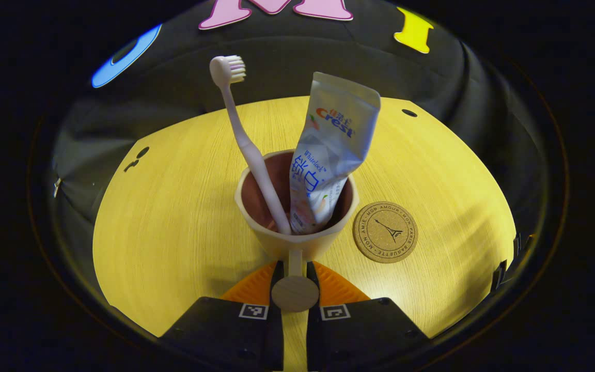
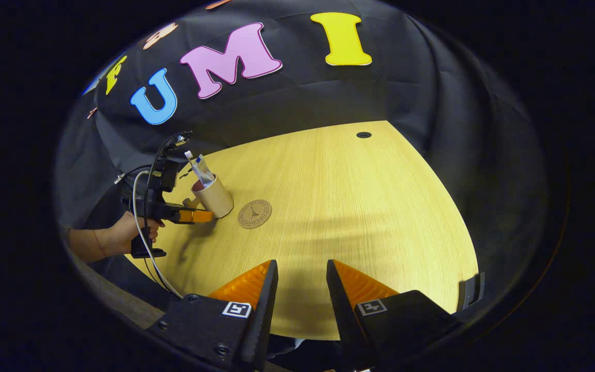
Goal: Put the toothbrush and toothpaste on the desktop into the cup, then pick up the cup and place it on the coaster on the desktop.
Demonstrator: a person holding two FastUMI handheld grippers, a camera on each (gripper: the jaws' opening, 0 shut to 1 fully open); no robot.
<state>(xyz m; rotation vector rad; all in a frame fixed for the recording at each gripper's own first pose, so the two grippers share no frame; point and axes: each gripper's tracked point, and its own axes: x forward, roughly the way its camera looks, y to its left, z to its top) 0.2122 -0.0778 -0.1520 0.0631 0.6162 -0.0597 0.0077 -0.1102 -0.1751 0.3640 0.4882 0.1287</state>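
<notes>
Left claw [image 1: 294, 279] clenched on cup handle [image 1: 295, 289], both fingers pressing the handle's stem from either side. Cup [image 1: 297, 217] upright on desk [image 1: 173, 217], just ahead of the fingers. Brush [image 1: 246, 144] standing in cup, head up, leaning left against rim. Paste [image 1: 328, 155] also in cup, crimped end up, tilted right. Coaster [image 1: 385, 232] flat on desk just right of cup, near but apart from it in left gripper view.

In right gripper view: right claw [image 2: 301, 284] released, fingers spread over bare desk [image 2: 354, 206], holding nothing. Far left, cup [image 2: 214, 199] with brush and paste poking out, left claw [image 2: 202, 216] at its side, hand [image 2: 127, 235] on the grip. Coaster [image 2: 254, 214] just right of cup, not touching. Cup not yet on coaster.
</notes>
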